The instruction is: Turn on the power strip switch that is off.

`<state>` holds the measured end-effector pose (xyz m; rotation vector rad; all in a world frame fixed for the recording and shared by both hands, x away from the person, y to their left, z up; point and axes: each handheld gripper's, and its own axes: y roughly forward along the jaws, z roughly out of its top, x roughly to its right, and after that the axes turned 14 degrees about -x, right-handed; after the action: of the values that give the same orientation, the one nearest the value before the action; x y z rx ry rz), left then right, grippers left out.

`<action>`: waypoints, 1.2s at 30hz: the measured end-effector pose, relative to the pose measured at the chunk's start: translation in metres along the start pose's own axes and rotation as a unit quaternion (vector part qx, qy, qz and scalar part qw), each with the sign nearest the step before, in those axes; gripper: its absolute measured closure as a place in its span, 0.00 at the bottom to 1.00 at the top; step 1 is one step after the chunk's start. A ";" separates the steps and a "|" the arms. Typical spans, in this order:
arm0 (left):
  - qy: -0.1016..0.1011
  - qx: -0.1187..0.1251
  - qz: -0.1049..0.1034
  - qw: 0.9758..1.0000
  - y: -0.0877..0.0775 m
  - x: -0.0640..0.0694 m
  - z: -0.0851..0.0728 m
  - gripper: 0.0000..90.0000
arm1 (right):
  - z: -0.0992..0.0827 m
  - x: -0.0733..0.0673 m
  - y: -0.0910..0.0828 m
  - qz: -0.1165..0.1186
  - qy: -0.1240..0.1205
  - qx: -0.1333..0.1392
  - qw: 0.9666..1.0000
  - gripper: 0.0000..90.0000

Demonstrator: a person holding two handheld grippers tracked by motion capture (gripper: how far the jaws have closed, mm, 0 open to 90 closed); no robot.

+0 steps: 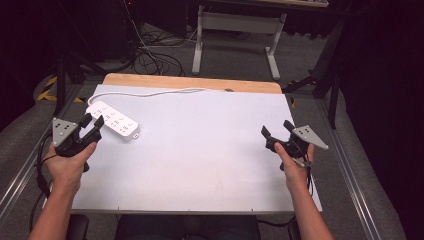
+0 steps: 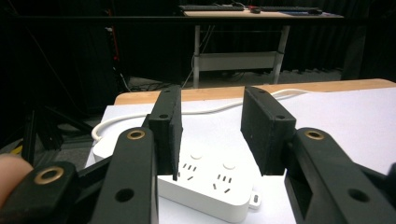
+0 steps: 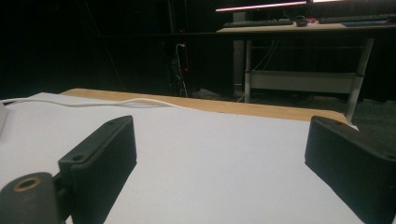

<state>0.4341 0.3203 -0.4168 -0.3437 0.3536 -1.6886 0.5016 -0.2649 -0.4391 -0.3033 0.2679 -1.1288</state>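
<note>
**Both grippers open, strip at far left**

Strip near end partly hidden behind left gripper in its own view; jaws apart, empty. Cord runs off table edge. Right gripper spread wide, well apart from strip.

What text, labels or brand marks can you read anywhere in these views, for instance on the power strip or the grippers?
None can be read.
Power strip: sockets and round buttons, no legible marking.
Left gripper and right gripper: plain black jaws, no lettering.
Keyboard on the far desk: too small and blurred.
</note>
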 end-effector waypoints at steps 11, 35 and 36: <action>-0.011 -0.009 0.006 1.000 0.000 0.000 -0.001 0.46 | 0.001 -0.001 -0.001 0.001 0.000 0.002 1.000 0.11; -0.007 0.034 -0.003 0.999 -0.012 0.007 -0.007 0.06 | 0.001 0.000 -0.003 -0.004 -0.002 0.011 1.000 0.05; -0.006 0.034 -0.004 0.999 -0.012 0.007 -0.007 0.06 | 0.001 0.000 -0.003 -0.005 -0.002 0.011 1.000 0.04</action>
<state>0.4198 0.3152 -0.4179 -0.3049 0.2859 -1.7007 0.5000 -0.2661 -0.4370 -0.2883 0.2509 -1.1392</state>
